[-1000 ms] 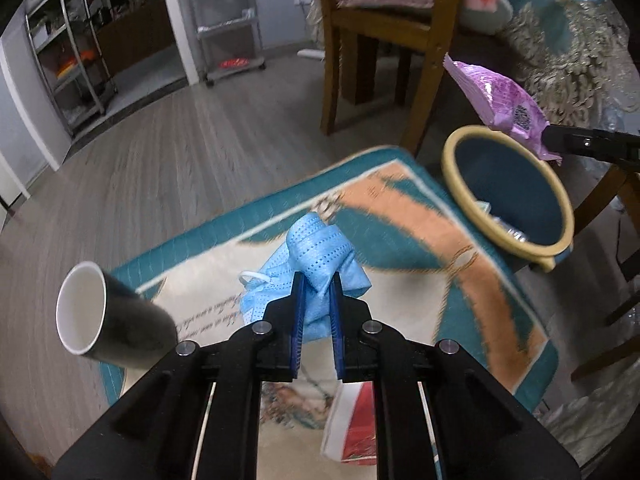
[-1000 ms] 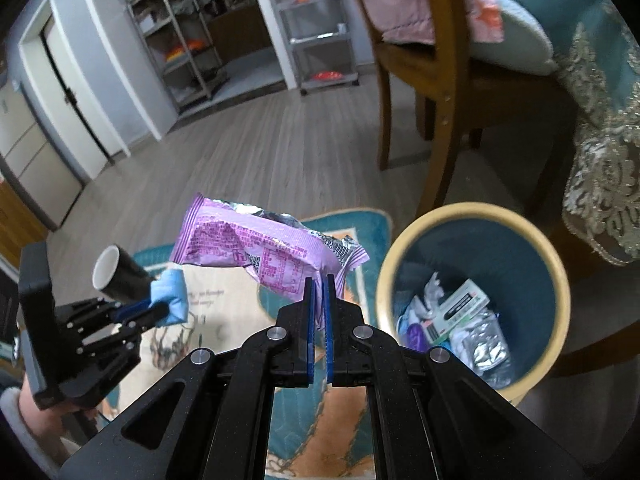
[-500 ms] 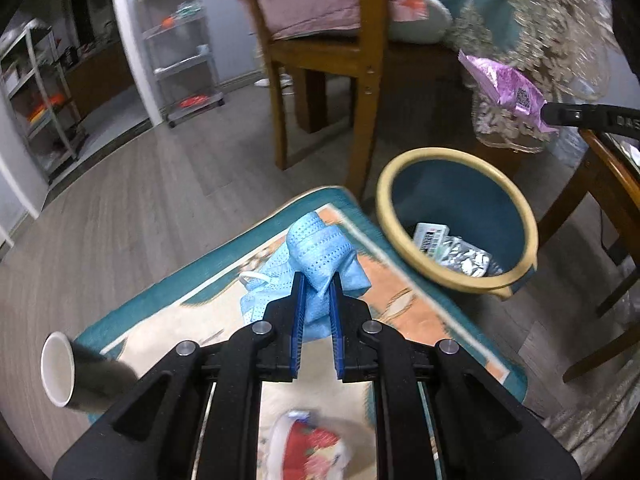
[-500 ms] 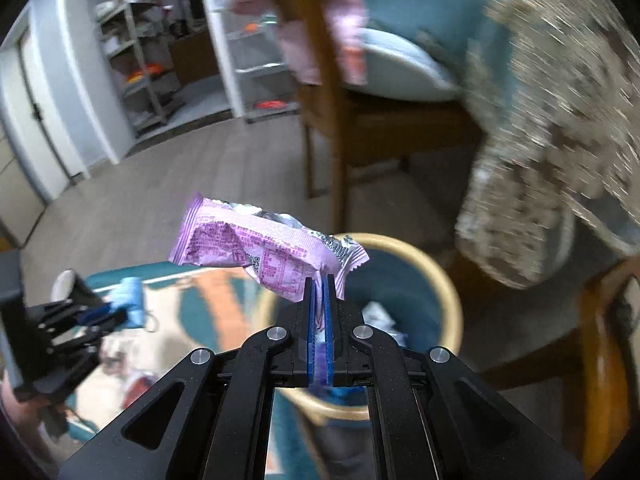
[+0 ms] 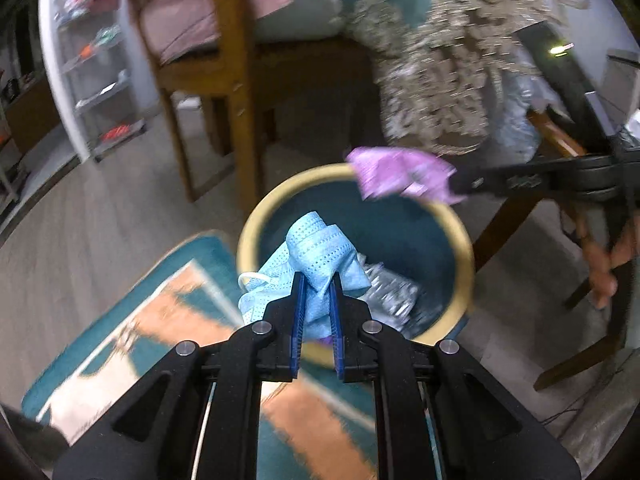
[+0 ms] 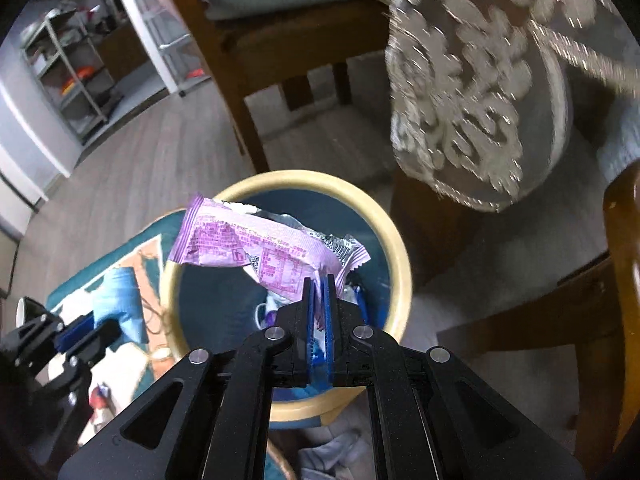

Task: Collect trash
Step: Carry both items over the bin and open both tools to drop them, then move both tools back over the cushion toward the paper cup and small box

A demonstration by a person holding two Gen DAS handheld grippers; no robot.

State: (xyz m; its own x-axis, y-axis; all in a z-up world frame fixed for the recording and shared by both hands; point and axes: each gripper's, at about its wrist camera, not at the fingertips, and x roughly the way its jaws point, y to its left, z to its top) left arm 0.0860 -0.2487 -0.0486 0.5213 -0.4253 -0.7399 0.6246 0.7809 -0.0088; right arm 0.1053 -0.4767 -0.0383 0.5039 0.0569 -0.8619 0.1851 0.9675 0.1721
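My left gripper [image 5: 317,280] is shut on a crumpled blue face mask [image 5: 316,252] and holds it over the near rim of a round bin [image 5: 256,220] with a cream rim and teal inside. My right gripper [image 6: 319,282] is shut on a purple snack wrapper [image 6: 256,244] and holds it above the bin's opening [image 6: 396,240]. The wrapper [image 5: 400,174] and right gripper also show in the left wrist view over the bin's far rim. The left gripper with the mask [image 6: 116,300] shows at the left in the right wrist view. Silver foil wrappers [image 5: 392,292] lie inside the bin.
The bin stands at the edge of a teal and orange rug [image 5: 168,312] on grey wood flooring. A wooden chair [image 5: 232,80] with a pink cushion stands behind it. A lace tablecloth [image 6: 460,100] hangs close above the bin. Another chair's legs [image 6: 560,320] are at the right.
Both grippers have moved toward the bin and now hold their items over it. The black cup and red packet have left the left wrist view.
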